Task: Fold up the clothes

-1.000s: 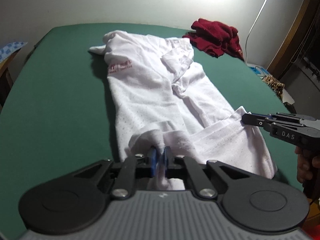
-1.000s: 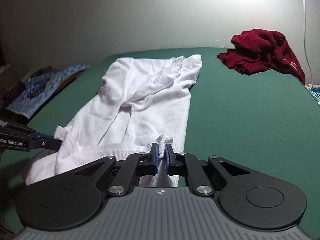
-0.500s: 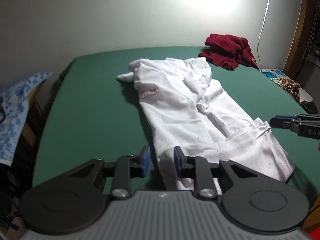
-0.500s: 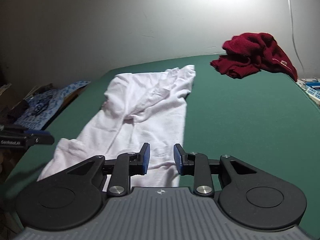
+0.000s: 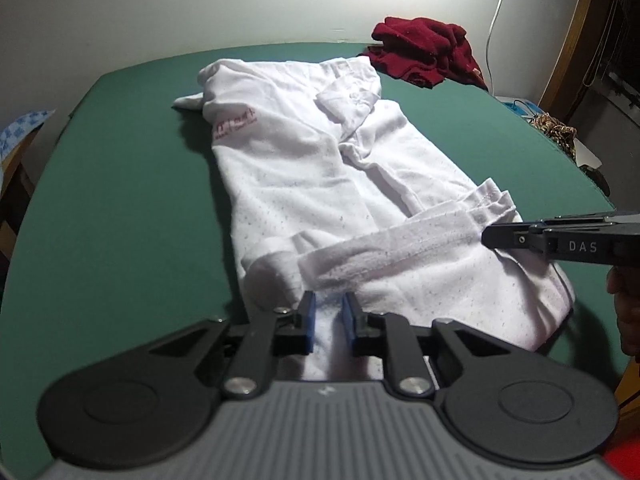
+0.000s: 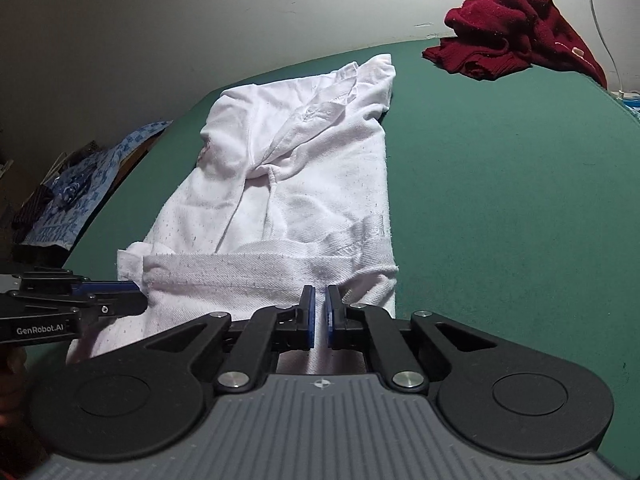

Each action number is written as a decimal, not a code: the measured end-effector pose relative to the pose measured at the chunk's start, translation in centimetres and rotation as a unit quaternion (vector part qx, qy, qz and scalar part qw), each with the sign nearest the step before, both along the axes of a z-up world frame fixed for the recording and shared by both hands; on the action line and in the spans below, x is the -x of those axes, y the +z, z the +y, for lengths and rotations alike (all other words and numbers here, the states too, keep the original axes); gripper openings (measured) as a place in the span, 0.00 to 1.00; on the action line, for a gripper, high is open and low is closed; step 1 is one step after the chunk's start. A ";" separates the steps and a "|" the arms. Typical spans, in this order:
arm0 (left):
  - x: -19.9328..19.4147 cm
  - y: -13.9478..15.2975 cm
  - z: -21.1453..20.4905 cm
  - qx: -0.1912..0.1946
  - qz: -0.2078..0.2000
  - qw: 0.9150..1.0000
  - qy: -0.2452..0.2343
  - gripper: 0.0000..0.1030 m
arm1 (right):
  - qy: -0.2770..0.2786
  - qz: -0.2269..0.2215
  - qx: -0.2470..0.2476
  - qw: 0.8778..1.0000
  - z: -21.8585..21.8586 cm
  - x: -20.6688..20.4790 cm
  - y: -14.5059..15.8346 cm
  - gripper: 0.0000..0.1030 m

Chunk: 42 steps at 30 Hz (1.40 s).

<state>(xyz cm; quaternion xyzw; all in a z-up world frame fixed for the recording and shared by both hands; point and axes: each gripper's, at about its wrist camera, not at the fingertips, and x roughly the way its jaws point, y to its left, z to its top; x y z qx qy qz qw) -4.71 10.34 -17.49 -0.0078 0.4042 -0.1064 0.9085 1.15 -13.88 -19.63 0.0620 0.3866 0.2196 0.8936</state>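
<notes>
A white polo shirt [image 5: 320,168] lies lengthwise on the green table [image 5: 120,208], sides folded in, collar at the far end, its near hem turned up in a band [image 5: 392,248]. My left gripper [image 5: 328,316] is open over the near left hem, white cloth between the jaws. My right gripper [image 6: 319,316] is slightly open over the near right hem [image 6: 360,272], cloth showing in the narrow gap. The shirt also shows in the right wrist view [image 6: 304,184]. Each gripper appears side-on in the other's view, the right [image 5: 500,236] and the left [image 6: 120,300].
A crumpled dark red garment [image 5: 424,52] lies at the far right of the table, also in the right wrist view [image 6: 516,32]. Blue patterned cloth [image 6: 80,188] lies off the table's left edge. A white cable [image 5: 500,12] hangs on the wall.
Both grippers held the hem shut one second ago, then let go, opened and pulled back. Now both are back low over the turned-up hem, the right one partly closed.
</notes>
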 end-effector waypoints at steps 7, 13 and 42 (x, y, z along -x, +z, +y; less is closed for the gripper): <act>-1.0 4.8 3.4 -0.057 -0.018 0.998 0.006 0.37 | 0.025 0.013 0.041 0.999 1.0 -0.8 0.7 0.06; -4.0 14.2 8.3 -0.076 -0.044 0.996 -0.008 0.51 | 0.053 0.125 0.026 0.990 -0.2 -8.8 7.5 0.11; -19.8 1.3 5.3 -0.045 0.053 0.994 0.090 0.71 | 0.062 0.131 -0.025 0.989 -2.1 -23.7 4.6 0.36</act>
